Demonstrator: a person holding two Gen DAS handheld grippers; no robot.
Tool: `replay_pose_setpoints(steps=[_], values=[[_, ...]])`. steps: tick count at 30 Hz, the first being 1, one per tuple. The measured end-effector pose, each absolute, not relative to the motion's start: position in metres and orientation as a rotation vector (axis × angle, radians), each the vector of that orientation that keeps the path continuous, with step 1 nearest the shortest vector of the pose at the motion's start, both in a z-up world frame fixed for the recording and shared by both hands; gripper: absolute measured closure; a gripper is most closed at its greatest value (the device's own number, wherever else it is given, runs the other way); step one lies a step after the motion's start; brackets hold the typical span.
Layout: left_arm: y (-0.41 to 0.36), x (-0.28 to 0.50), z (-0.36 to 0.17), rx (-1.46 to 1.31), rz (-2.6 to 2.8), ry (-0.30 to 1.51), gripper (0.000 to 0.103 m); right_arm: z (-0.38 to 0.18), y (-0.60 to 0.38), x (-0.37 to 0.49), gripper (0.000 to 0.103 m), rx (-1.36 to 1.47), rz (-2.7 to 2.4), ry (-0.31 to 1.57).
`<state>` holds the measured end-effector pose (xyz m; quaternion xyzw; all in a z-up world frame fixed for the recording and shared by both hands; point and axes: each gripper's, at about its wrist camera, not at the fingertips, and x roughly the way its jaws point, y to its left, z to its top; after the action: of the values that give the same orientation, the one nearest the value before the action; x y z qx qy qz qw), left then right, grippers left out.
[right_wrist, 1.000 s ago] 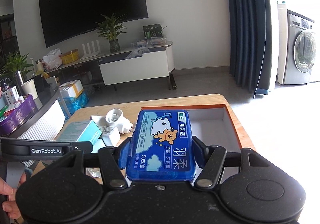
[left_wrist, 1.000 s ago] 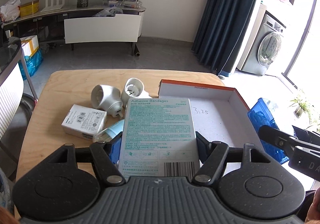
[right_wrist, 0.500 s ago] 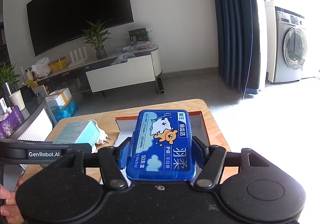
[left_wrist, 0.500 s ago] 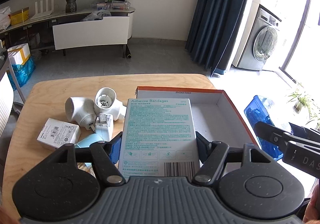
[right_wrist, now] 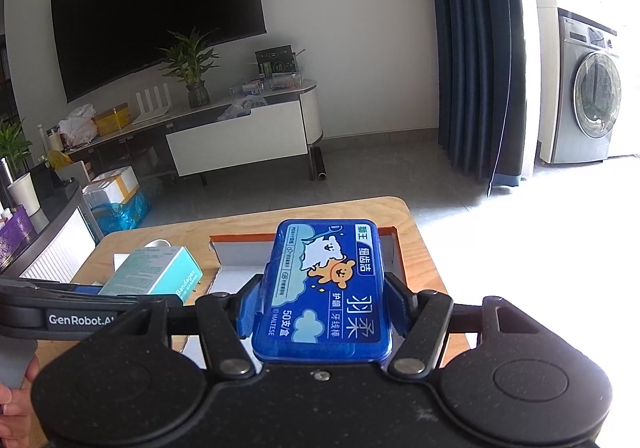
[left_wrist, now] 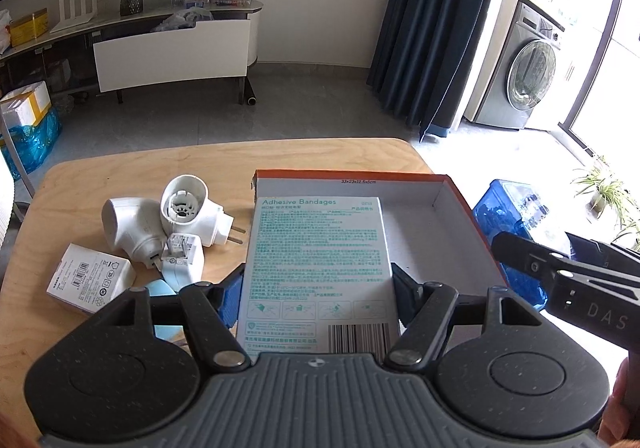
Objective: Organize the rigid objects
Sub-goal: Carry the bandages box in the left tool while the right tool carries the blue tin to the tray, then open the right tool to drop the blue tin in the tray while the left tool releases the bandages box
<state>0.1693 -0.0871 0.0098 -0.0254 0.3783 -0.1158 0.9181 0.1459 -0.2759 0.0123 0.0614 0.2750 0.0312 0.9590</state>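
My left gripper (left_wrist: 318, 288) is shut on a white and teal box of adhesive bandages (left_wrist: 318, 260) and holds it over the near left part of an open orange-rimmed cardboard box (left_wrist: 452, 240) on the wooden table (left_wrist: 140, 172). My right gripper (right_wrist: 322, 304) is shut on a blue plastic floss-pick case (right_wrist: 326, 288) and holds it above the same cardboard box (right_wrist: 240, 242). The bandage box also shows at the left of the right wrist view (right_wrist: 156, 272). The floss case shows in the left wrist view (left_wrist: 508, 224), right of the cardboard box.
Left of the cardboard box lie two white plug-in devices (left_wrist: 132, 228) (left_wrist: 192, 214), a small white charger (left_wrist: 184, 258), a white labelled box (left_wrist: 90, 280) and a pale blue item (left_wrist: 164, 288). The table's right edge (right_wrist: 424, 244) lies beside bright floor. A TV console (left_wrist: 172, 44) stands behind.
Both grippers have moved right and forward with their loads. The bandage box now hangs over the cardboard box's left part, and the floss case is over the box.
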Motion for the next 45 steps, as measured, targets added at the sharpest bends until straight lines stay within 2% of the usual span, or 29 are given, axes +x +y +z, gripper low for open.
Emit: replay_pose_setpoints(steps=[29, 39, 40, 42, 45], values=[[-0.113, 0.23, -0.02, -0.055, -0.231, 0.848, 0.031, -0.031, -0.269, 0.235, 0.029, 0.032, 0.024, 0.671], [-0.118, 0.242, -0.026, -0.092, -0.259, 0.868, 0.032, -0.022, -0.278, 0.222, 0.026, 0.055, -0.013, 0.604], [-0.119, 0.242, -0.025, -0.1, -0.269, 0.868, 0.03, -0.019, -0.281, 0.217, 0.026, 0.069, -0.021, 0.596], [-0.12, 0.24, -0.022, -0.11, -0.287, 0.864, 0.013, -0.015, -0.285, 0.208, 0.025, 0.096, -0.034, 0.588], [-0.119, 0.232, -0.015, -0.095, -0.29, 0.844, 0.008, -0.01, -0.286, 0.196, 0.024, 0.089, -0.043, 0.576]])
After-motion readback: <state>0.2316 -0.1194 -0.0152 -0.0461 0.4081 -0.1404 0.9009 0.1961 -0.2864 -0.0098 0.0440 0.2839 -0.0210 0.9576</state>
